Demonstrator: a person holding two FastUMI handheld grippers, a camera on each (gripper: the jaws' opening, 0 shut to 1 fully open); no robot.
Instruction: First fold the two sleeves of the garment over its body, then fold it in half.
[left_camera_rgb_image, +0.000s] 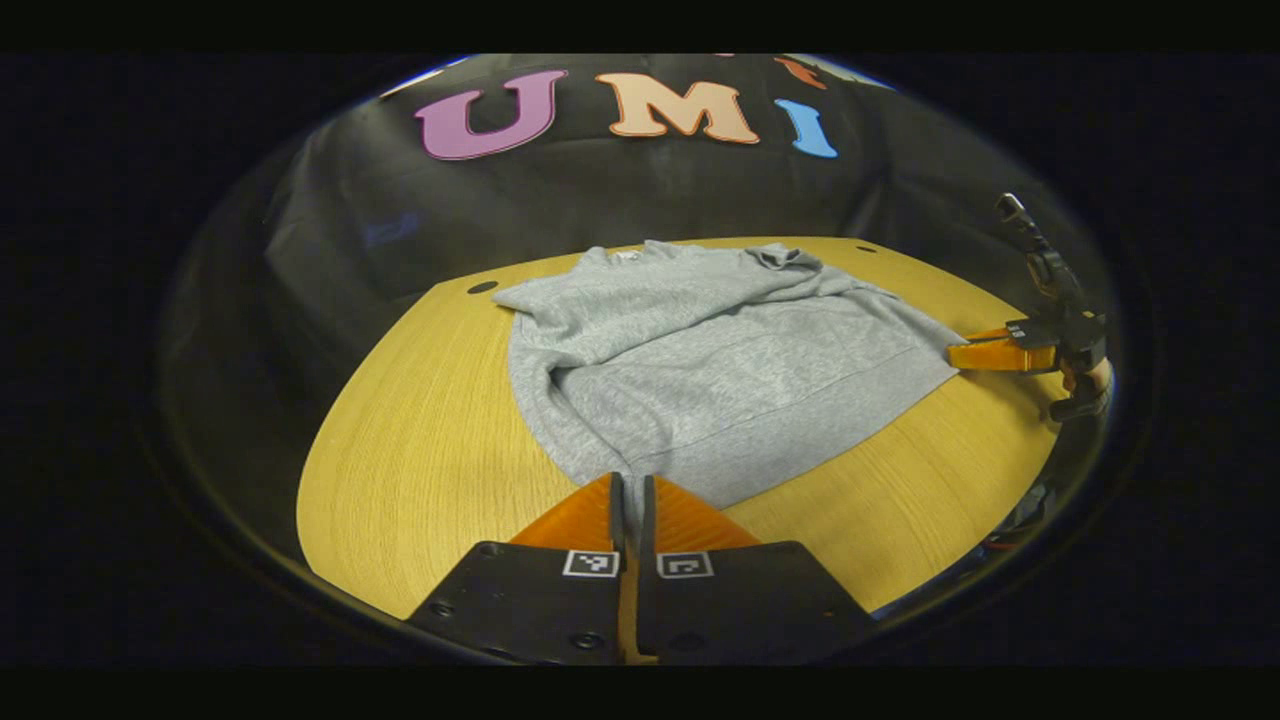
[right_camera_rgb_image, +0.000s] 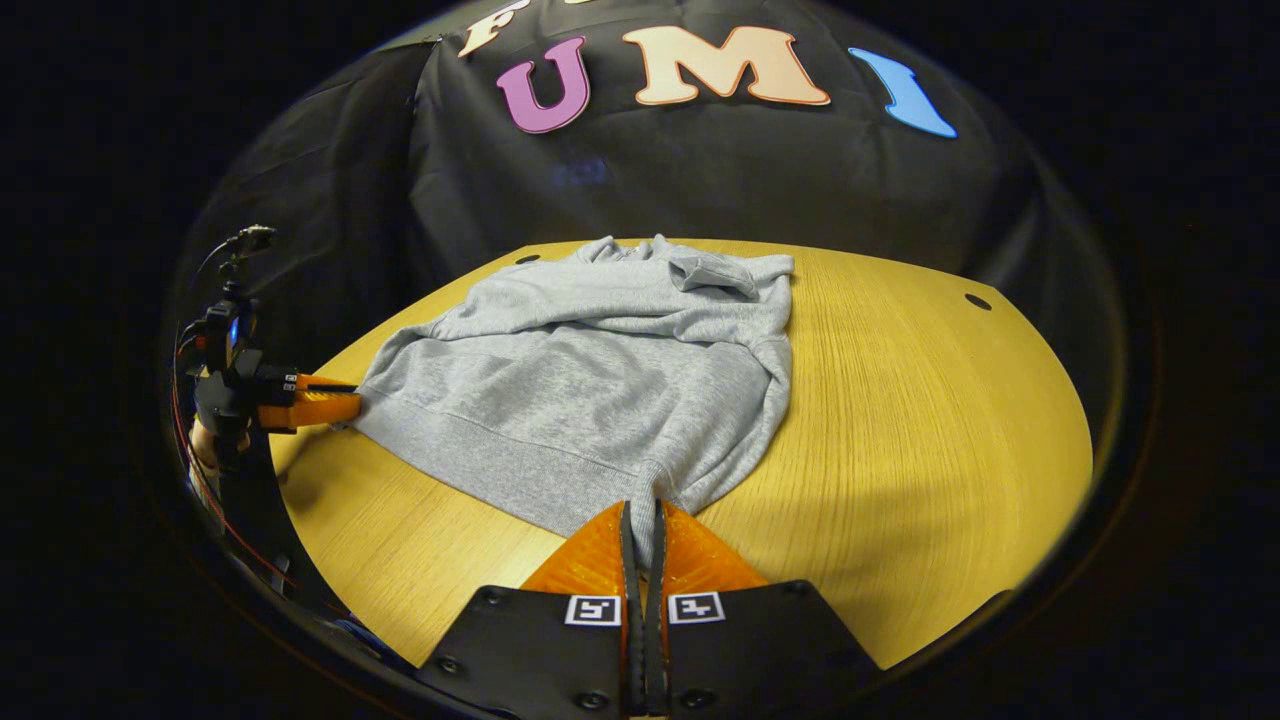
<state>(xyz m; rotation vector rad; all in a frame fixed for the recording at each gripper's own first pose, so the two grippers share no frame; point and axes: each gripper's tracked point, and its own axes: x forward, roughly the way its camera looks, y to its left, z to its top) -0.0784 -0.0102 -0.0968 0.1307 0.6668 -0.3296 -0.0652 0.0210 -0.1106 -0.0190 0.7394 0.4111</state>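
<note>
A grey sweatshirt (left_camera_rgb_image: 720, 370) lies flat on the round wooden table (left_camera_rgb_image: 420, 450), both sleeves laid across its body and a cuff (left_camera_rgb_image: 785, 258) near the collar. My left gripper (left_camera_rgb_image: 630, 492) is shut on the near hem corner, grey fabric pinched between its fingers. In the right gripper view the sweatshirt (right_camera_rgb_image: 590, 380) spreads away from my right gripper (right_camera_rgb_image: 641, 520), which is shut on the other hem corner. Each gripper also shows in the other's view: the right one (left_camera_rgb_image: 962, 353) at the hem's far right end, the left one (right_camera_rgb_image: 352, 405) at its far left end.
Bare tabletop (right_camera_rgb_image: 920, 400) extends to the right of the garment in the right gripper view, and to the left of it in the left gripper view. Small dark holes (left_camera_rgb_image: 482, 287) (right_camera_rgb_image: 977, 301) mark the table near its rim. The black cloth wall stands behind the table.
</note>
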